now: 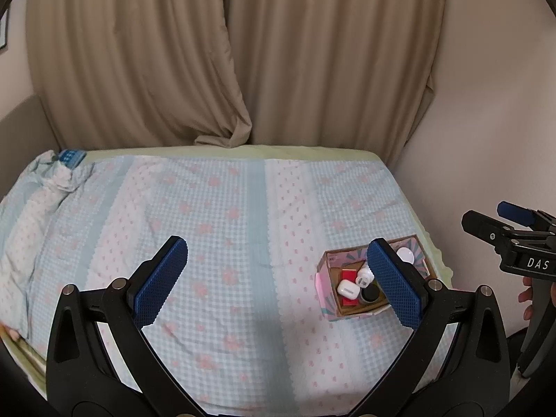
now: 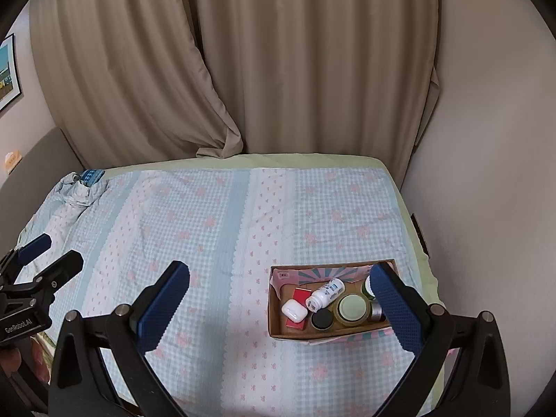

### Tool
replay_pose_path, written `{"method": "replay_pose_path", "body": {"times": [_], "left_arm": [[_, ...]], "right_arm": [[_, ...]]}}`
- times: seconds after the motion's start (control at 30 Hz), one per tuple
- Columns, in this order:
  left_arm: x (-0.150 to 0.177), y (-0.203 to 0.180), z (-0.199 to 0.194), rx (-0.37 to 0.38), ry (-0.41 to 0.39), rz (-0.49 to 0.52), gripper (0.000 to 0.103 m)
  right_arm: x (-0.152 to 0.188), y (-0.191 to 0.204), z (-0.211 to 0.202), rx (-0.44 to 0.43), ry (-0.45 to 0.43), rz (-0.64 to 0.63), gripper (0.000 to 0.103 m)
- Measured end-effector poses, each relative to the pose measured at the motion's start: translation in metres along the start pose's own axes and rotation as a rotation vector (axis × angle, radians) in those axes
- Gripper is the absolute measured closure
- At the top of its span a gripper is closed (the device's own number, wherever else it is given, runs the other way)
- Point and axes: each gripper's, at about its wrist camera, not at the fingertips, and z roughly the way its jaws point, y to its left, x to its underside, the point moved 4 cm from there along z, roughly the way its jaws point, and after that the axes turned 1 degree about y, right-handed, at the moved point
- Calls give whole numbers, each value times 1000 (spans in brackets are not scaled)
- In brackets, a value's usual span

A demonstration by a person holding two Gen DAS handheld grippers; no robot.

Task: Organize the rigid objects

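A small patterned cardboard box (image 2: 278,334) stands on the checked bedspread (image 2: 208,243) near the bed's right edge. Inside lie a white earbud case (image 2: 294,310), a red flat box (image 2: 301,294), a tipped white bottle (image 2: 325,293), a black-capped jar (image 2: 322,319) and a green-lidded jar (image 2: 351,307). My right gripper (image 2: 278,288) hangs open and empty above the bed, its right finger over the box's right end. In the left wrist view my left gripper (image 1: 278,278) is open and empty too, left of the box (image 1: 344,317). Each gripper shows at the edge of the other's view.
Beige curtains (image 2: 278,87) hang behind the bed and a pale wall (image 2: 486,173) runs close along its right side. The bedspread is bunched at the far left corner beside a blue item (image 2: 92,175). A hand (image 1: 528,295) holds the right gripper's handle.
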Motion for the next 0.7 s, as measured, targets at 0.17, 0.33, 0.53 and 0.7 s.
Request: {"method": "replay_pose_path", "body": {"times": [0.17, 0.33, 0.53, 0.7], "left_arm": [[-2, -2, -4, -1, -12, 11, 0], [-3, -3, -5, -2, -16, 14, 0], [-3, -3, -7, -7, -20, 15, 0], [-4, -4, -11, -27, -44, 24, 0]], "right_arm": [[0, 0, -2, 2, -8, 2, 0], [0, 0, -4, 2, -15, 4, 0], [-1, 0, -7, 3, -25, 1, 0], [-2, -1, -8, 5, -27, 0, 0]]}}
